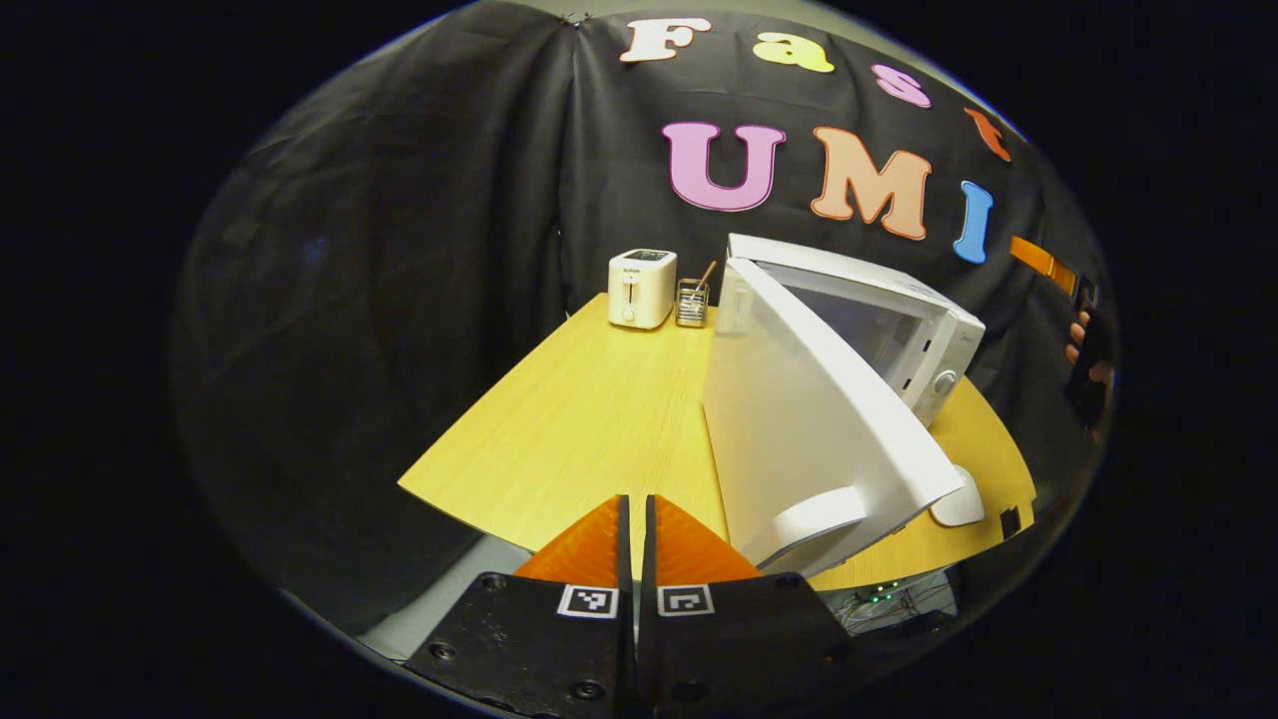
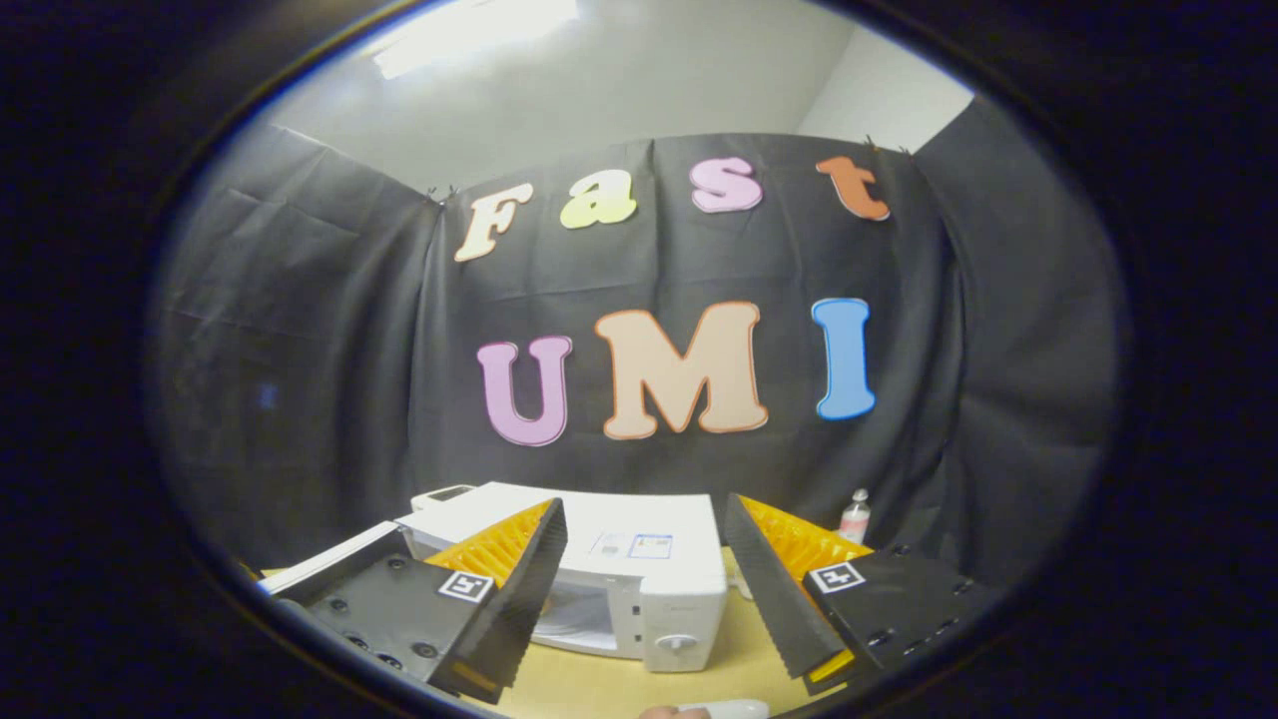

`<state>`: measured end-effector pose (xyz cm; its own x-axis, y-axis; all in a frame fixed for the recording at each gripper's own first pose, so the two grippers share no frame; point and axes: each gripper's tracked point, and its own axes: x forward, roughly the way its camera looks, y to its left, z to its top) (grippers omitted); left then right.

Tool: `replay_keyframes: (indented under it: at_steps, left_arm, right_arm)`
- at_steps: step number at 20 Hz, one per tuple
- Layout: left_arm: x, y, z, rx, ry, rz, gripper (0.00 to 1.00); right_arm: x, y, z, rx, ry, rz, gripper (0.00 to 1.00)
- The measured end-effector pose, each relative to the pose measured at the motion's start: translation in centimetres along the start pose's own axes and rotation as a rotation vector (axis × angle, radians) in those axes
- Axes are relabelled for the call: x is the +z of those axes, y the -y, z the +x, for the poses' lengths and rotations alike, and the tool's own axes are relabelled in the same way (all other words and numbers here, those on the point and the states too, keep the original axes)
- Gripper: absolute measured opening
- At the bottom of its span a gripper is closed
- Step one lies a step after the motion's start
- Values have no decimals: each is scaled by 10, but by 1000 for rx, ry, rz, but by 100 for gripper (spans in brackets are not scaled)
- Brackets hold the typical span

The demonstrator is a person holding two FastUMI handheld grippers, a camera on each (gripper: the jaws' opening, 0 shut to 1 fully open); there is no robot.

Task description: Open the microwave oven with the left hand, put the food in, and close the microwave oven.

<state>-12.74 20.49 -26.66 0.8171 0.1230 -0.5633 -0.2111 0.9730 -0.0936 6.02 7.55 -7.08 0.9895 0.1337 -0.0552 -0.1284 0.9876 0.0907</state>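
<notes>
Microwave oven: the microwave oven (image 1: 904,330) stands toward the right end of the wooden surface (image 1: 589,419), its cavity facing the camera in the right gripper view.
Door: the door (image 1: 809,439) is swung open toward the near edge of the surface, hinged on the microwave oven's left side, with its handle (image 1: 814,514) at the free end.
Left tool: the left tool (image 1: 635,539) hangs just off the door's handle end, fingers closed almost together with nothing between them.
Right tool: the right tool (image 2: 644,579) is spread wide and empty, raised in front of the microwave oven and looking over its top.
Food: a pale rounded thing (image 1: 958,499) lies on the surface just in front of the microwave oven, beside the open door; I judge this to be the food, though its kind cannot be told.
Other things: a toaster (image 1: 642,288) and a small wire holder (image 1: 691,303) stand to the left of the microwave oven, at the back of the surface; a small bottle (image 2: 855,517) stands behind it to the right.
Step in hand: opening looks done; picking up the food appears to be next.
Risk: the door could drift back and block the cavity while the right tool reaches in.
Risk: the food sits close to the surface's near edge, so a glancing grasp could push it off.
Risk: the right tool points above the food, so lowering without sight of it could miss.
</notes>
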Motion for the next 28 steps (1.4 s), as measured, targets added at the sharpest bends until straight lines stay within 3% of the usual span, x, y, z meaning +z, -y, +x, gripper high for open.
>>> replay_keyframes:
  at_steps: [6, 10, 11, 12, 18, 28]
  left_arm:
    - [-12, 30, 25, -29, -29, 10, 0]
    - [-21, 62, 30, -88, -56, 32, 0]
    - [-24, 73, 31, -102, -59, 50, 0]
    - [-25, 83, 33, -113, -60, 74, 0]
    - [-23, 147, 45, -207, -70, 147, 0]
    - [-2, 218, 76, -300, -48, 265, 2]
  right_arm:
    - [26, 49, -14, -64, 19, 21, 98]
    - [33, 71, -25, -98, 14, 7, 98]
    - [36, 74, -26, -96, 16, 6, 98]
    - [36, 76, -27, -94, 12, 6, 89]
    - [43, 89, -27, -80, -10, 1, 89]
    - [57, 108, -36, -102, -14, 11, 89]
